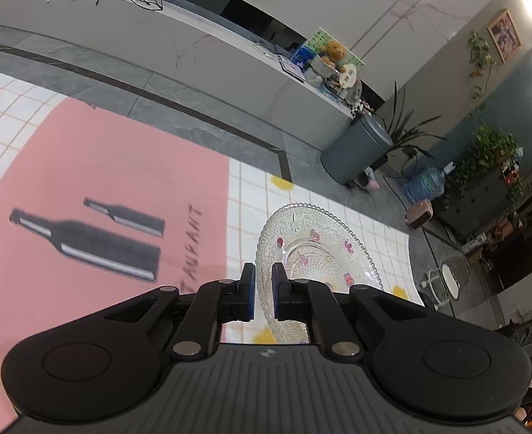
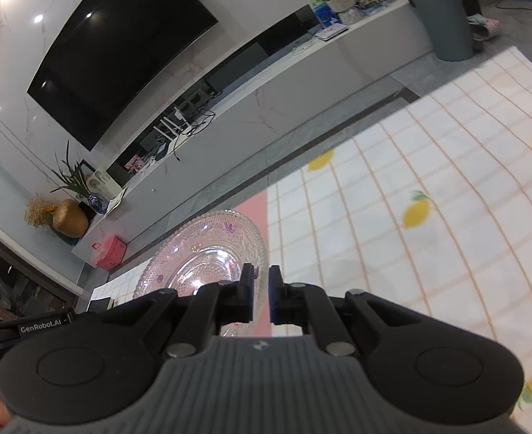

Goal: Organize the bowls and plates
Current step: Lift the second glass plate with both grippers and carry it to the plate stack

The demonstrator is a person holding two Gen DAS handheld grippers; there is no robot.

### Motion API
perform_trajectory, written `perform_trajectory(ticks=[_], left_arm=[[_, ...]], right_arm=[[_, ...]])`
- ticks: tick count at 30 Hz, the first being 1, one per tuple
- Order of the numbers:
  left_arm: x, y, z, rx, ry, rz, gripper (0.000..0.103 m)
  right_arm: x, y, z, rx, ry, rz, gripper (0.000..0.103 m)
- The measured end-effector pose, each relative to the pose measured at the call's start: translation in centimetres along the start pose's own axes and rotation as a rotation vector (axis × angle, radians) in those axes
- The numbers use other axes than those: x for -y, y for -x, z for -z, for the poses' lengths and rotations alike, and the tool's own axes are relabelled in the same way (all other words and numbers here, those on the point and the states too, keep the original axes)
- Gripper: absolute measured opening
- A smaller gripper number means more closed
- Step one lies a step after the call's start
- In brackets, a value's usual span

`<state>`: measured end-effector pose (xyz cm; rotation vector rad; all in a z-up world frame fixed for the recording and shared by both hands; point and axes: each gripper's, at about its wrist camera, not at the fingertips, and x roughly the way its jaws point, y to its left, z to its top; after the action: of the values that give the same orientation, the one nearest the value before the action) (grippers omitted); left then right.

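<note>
A clear glass plate point(image 1: 320, 249) with a beaded rim and small pink flower marks is held by both grippers above the table. In the left wrist view my left gripper point(image 1: 263, 291) is shut on the plate's near left rim, which passes between the blue pads. In the right wrist view the same plate point(image 2: 200, 253) lies to the left, and my right gripper point(image 2: 261, 294) is shut on its right rim. The plate tilts a little. No bowl is in view.
The table carries a white checked cloth with yellow lemons point(image 2: 417, 213) and a pink mat printed with black bottles point(image 1: 96, 238). Beyond the table edge are a grey floor, a long white TV bench point(image 1: 193, 47), a grey bin point(image 1: 356, 148) and potted plants point(image 1: 490, 159).
</note>
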<state>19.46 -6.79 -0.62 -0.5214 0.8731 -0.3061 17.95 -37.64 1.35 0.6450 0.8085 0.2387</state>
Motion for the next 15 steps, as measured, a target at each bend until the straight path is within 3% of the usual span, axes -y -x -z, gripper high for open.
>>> perform_trajectory(ticks=[15], left_arm=[[4.1, -0.1, 7.0, -0.079, -0.044, -0.013, 0.009]], right_arm=[[4.9, 6.6, 4.2, -0.041, -0.052, 0.088, 0.006]])
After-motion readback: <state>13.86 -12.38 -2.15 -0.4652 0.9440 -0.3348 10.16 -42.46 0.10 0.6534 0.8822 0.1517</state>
